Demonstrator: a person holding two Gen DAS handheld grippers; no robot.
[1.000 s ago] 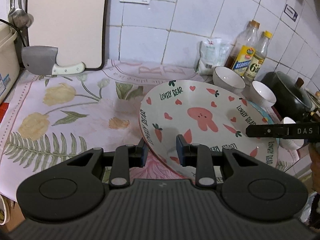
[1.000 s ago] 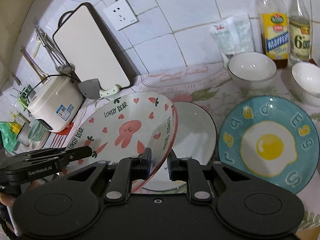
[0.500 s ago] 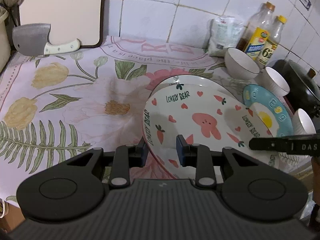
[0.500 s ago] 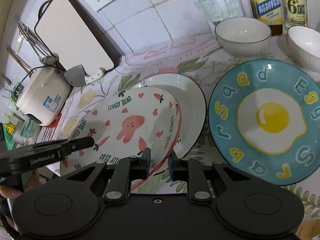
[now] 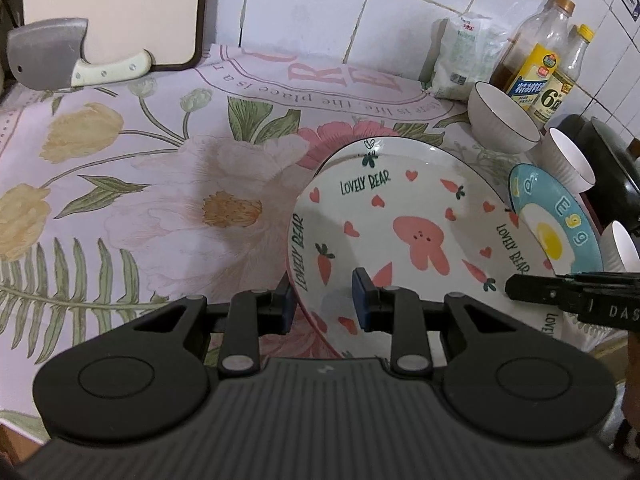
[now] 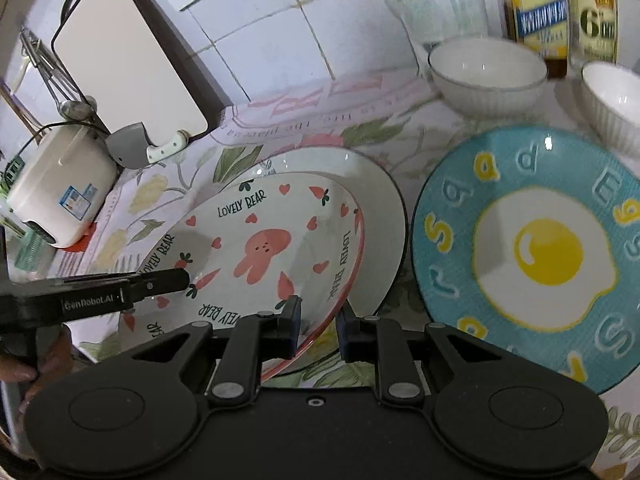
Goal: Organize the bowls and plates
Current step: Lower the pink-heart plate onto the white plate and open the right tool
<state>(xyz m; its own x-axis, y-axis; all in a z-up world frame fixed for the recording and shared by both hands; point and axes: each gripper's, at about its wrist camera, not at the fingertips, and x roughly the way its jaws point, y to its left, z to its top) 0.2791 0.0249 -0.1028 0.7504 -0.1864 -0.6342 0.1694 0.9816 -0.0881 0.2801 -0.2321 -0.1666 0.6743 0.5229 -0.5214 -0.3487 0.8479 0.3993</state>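
Observation:
A white "Lovely Bear" plate with a pink rabbit is held by both grippers, one at each rim. It lies low over a plain white plate with a dark rim. My left gripper is shut on the bear plate's left rim. My right gripper is shut on its right rim. A blue fried-egg plate lies to the right on the cloth. Two white ribbed bowls stand behind it. A third white bowl shows at the right edge of the left wrist view.
A flowered cloth covers the counter. A cleaver and a cutting board lean on the tiled wall at the back left. A rice cooker stands far left. Oil bottles, a white bag and a dark pan stand at the back right.
Both grippers have lowered the bear plate from a tilted, raised pose down onto the plain white plate. It has levelled out.

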